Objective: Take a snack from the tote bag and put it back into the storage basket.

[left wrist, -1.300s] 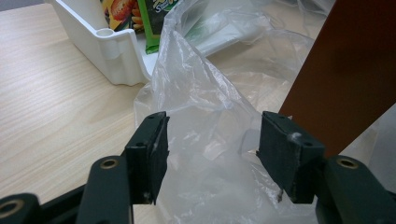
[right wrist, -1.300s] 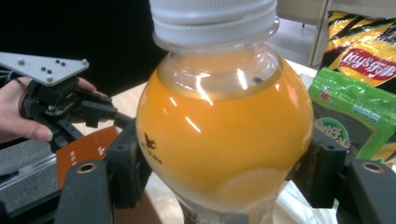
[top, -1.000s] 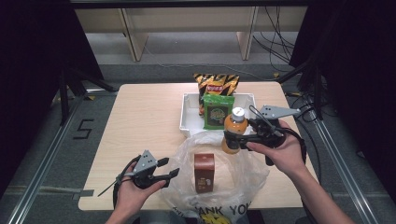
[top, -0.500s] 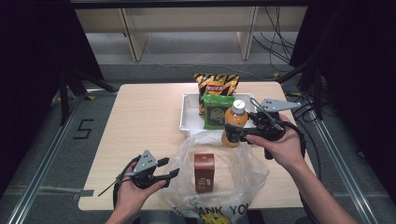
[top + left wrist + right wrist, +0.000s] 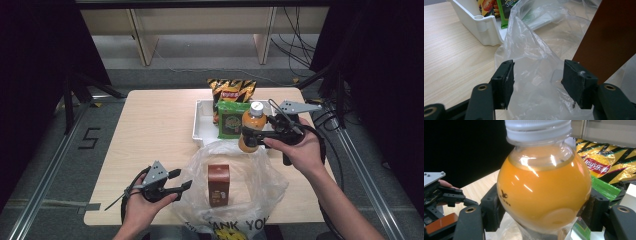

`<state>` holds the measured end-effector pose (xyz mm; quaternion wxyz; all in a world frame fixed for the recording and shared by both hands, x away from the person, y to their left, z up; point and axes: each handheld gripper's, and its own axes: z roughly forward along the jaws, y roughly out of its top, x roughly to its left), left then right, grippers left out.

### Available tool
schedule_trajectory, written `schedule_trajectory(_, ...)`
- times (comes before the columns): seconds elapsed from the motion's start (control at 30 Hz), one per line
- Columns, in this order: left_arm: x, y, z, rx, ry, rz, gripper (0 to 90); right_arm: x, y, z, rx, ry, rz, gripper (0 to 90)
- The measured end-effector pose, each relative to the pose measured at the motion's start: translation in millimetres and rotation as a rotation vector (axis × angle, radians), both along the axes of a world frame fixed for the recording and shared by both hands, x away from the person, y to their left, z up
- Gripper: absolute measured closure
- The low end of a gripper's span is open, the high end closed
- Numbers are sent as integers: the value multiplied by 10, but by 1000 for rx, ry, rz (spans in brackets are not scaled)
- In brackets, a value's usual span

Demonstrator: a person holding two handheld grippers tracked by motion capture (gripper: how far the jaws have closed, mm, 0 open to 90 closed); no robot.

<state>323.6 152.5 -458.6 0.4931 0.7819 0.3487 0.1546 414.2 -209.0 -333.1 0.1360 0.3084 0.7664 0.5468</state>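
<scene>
An orange juice bottle [image 5: 251,127] with a white cap is held upright in the air over the near edge of the white tray [image 5: 202,125]. My right gripper [image 5: 250,134] is shut on the bottle [image 5: 544,187], one jaw on each side of its round body. A clear plastic bag [image 5: 250,175] lies open on the table with a brown carton [image 5: 218,185] standing inside it. At the bag's left edge my left gripper [image 5: 181,180] is open. In the left gripper view its jaws stand apart around the bag's film [image 5: 531,50], with the carton [image 5: 609,37] just to the right.
The tray [image 5: 481,25] holds a yellow-and-black chips bag [image 5: 231,90] and a green packet [image 5: 231,120]. The chips bag [image 5: 609,165] sits right behind the bottle. Bare wooden tabletop [image 5: 150,125] spreads to the left of the tray. Dark stands and cables flank the table.
My right gripper has lifted the bottle a little higher, over the tray's near edge. The left gripper, bag and carton have stayed where they were.
</scene>
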Motion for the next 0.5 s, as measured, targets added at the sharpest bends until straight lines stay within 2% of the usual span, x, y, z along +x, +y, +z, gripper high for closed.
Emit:
schedule_trajectory(0.03, 0, 0, 0, -1, 0, 0, 417, 9, -2, -1, 4, 10, 1, 320)
schedule_trajectory(0.07, 0, 0, 0, 0, 1, 0, 417, 27, -7, 0, -10, -10, -8, 320)
schedule_trajectory(0.1, 1, 0, 0, 0, 0, 0, 417, 41, -4, -1, 2, -2, 4, 320)
schedule_trajectory(0.13, 1, -1, 0, -2, 1, 1, 417, 42, 3, 2, 13, 7, -12, 320)
schedule_trajectory(0.17, 2, 0, 1, -1, 1, 1, 417, 65, -7, 12, 2, 0, -4, 320)
schedule_trajectory(0.23, 2, 2, 1, -3, 0, 3, 417, 70, -10, 34, 0, 19, -21, 319)
schedule_trajectory(0.27, 3, 4, 2, -3, 0, 3, 417, 95, -8, 35, 5, -5, -18, 320)
schedule_trajectory(0.37, 4, 7, 3, -2, 1, 4, 417, 125, -11, 71, -3, -2, -16, 320)
schedule_trajectory(0.4, 3, 5, 2, -4, 2, 5, 417, 118, -1, 84, 6, 20, -25, 319)
schedule_trajectory(0.43, 2, 2, 2, -4, 1, 4, 417, 145, -7, 90, -7, -7, -27, 319)
schedule_trajectory(0.5, 1, 2, 5, -3, -1, 2, 417, 160, 2, 102, 2, 7, -31, 320)
